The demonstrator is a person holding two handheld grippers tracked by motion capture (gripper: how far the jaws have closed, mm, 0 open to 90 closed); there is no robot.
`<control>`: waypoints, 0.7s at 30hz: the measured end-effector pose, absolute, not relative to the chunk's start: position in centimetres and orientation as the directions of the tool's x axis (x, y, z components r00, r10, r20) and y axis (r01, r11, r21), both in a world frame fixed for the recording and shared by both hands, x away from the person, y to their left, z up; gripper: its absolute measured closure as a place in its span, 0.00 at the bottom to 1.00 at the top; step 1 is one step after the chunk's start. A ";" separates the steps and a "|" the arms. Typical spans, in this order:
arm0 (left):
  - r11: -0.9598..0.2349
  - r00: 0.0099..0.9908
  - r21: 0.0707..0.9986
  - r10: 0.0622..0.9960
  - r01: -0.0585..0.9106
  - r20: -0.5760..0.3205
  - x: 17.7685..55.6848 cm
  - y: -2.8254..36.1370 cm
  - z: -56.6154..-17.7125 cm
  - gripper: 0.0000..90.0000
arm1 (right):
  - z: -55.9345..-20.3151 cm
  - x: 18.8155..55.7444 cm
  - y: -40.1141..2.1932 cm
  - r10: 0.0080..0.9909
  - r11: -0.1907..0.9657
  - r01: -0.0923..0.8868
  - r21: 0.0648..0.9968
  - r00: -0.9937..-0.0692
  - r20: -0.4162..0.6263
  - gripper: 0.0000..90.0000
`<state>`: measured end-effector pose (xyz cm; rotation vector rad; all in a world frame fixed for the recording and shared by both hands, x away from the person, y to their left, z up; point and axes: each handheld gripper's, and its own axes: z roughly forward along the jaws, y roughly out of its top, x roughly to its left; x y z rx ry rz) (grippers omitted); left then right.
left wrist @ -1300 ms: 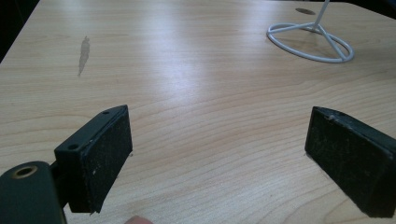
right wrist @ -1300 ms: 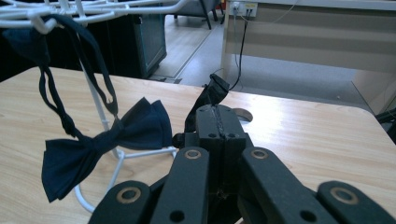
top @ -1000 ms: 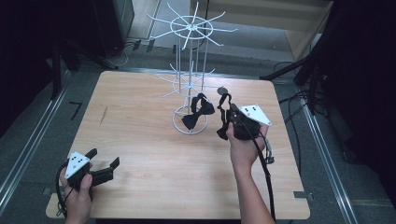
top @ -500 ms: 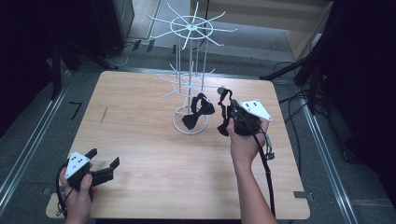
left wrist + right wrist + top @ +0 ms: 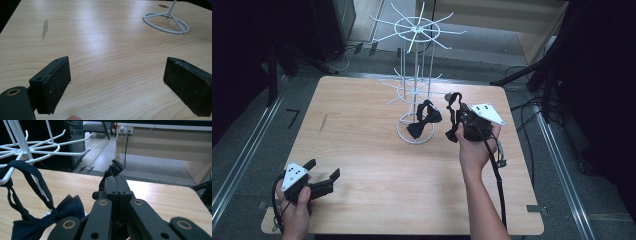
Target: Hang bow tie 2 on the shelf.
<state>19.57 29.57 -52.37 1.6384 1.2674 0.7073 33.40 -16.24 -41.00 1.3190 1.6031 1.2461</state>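
Right gripper (image 5: 455, 116), jaws clamped on a black strap (image 5: 113, 171), sits just right of the white rack (image 5: 416, 95); left gripper (image 5: 323, 176) gapes empty, well away from it.

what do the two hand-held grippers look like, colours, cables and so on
Both are black. The left hand-held gripper has flat rectangular pads with a rough dark face; the right hand-held gripper has linked arms with brass-ringed pivots. Each carries a white three-cornered plate and trails a black cable. Forearms are bare.
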 end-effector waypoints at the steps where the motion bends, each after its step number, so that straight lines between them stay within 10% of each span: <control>1: -0.049 0.305 0.906 0.948 0.421 -0.090 19.6 29.6 -52.4 0.09 | -40.9 33.5 -16.3 0.972 0.019 0.289 0.957 -0.229 0.050 1.00; 21: -0.050 0.306 0.905 0.948 0.422 -0.090 19.6 29.6 -52.4 0.09 | -39.9 33.6 -16.3 0.972 0.029 0.270 0.962 -0.231 0.035 1.00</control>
